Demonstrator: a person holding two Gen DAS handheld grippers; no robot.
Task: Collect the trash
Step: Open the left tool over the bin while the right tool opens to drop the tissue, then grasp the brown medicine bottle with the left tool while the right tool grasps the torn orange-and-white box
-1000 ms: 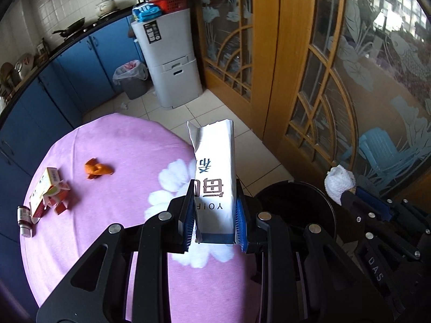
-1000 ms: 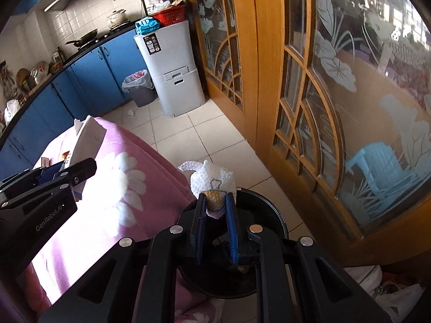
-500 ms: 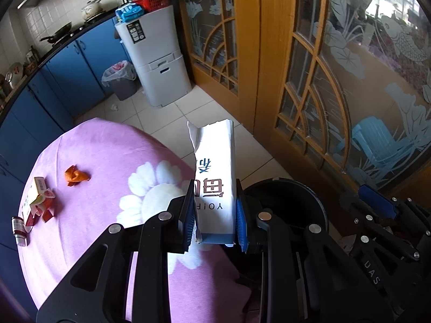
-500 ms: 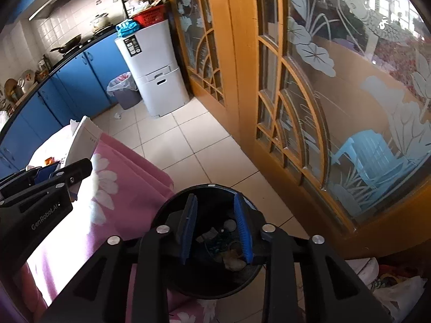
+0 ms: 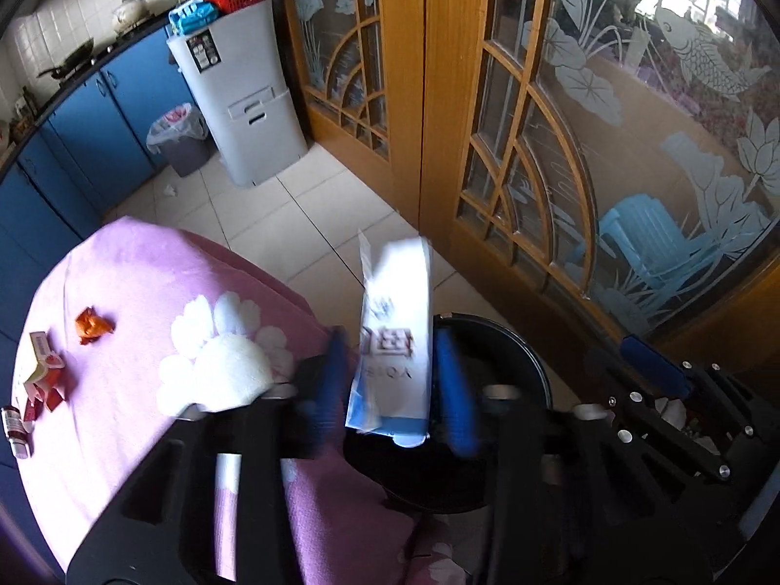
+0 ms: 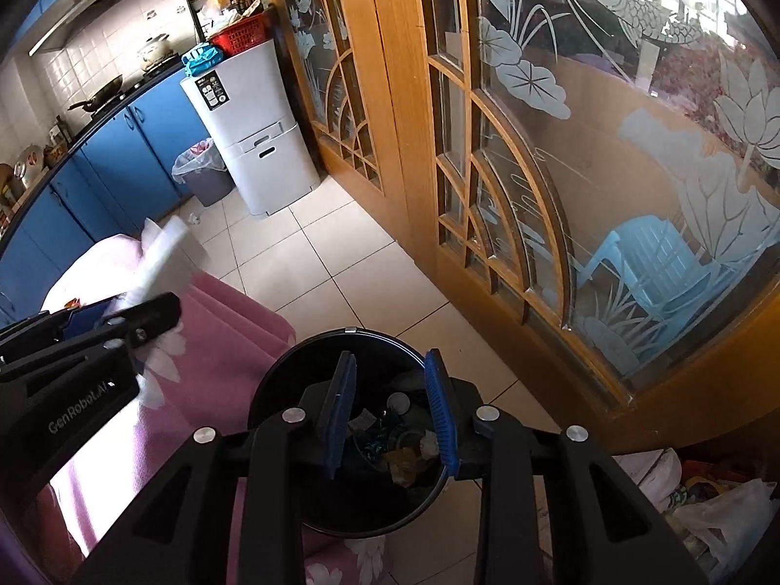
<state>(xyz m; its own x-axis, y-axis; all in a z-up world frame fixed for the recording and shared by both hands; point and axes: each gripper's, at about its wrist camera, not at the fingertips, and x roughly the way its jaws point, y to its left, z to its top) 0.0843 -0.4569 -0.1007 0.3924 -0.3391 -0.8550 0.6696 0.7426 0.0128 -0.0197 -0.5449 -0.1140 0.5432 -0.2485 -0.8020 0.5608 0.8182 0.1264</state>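
My left fingers [image 5: 336,380] and the white carton [image 5: 397,341] blur with motion; my frame hides the black bin's [image 5: 512,341] near rim.

Daylight pours through the etched glass doors [image 5: 609,112] at the right of both frames, brightening the floor tiles [image 6: 312,253] and washing out the pink cloth's [image 5: 126,302] upper edge. The left claw [image 5: 395,385] and the white carton [image 5: 397,341] between its opening jaws smear with motion blur. Fisheye bending curves the door frames; corners fall black.
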